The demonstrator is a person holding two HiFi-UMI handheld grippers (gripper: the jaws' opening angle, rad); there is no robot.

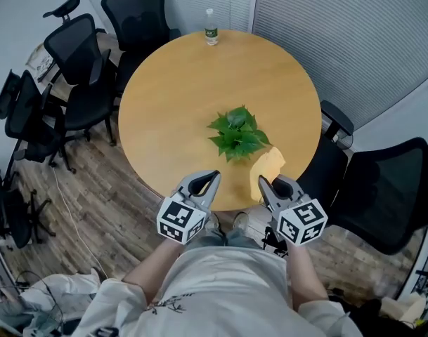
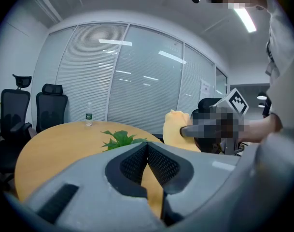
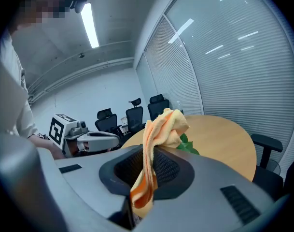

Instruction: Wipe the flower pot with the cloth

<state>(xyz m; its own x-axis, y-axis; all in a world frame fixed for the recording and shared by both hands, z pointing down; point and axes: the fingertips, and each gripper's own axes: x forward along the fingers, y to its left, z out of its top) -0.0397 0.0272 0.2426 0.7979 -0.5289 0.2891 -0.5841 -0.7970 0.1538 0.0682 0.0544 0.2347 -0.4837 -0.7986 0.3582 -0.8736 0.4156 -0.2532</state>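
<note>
L gripper (image 1: pixel 211 177) clenched empty, R gripper (image 1: pixel 265 184) pinching yellow cloth (image 1: pixel 268 168), both side by side, tipped slightly down at table (image 1: pixel 164 97) near edge, potted plant (image 1: pixel 238 133) mid-table, bare top around, bottle (image 1: pixel 211 28) at far edge, chairs (image 1: pixel 80 62) crowding table's left.

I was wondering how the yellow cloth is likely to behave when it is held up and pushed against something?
Probably floppy: the cloth flops in folds above and below the right claw shut on it. Likely light, since a narrow pinch carries it whole. Pushed against something, it would probably crumple rather than push back.
</note>
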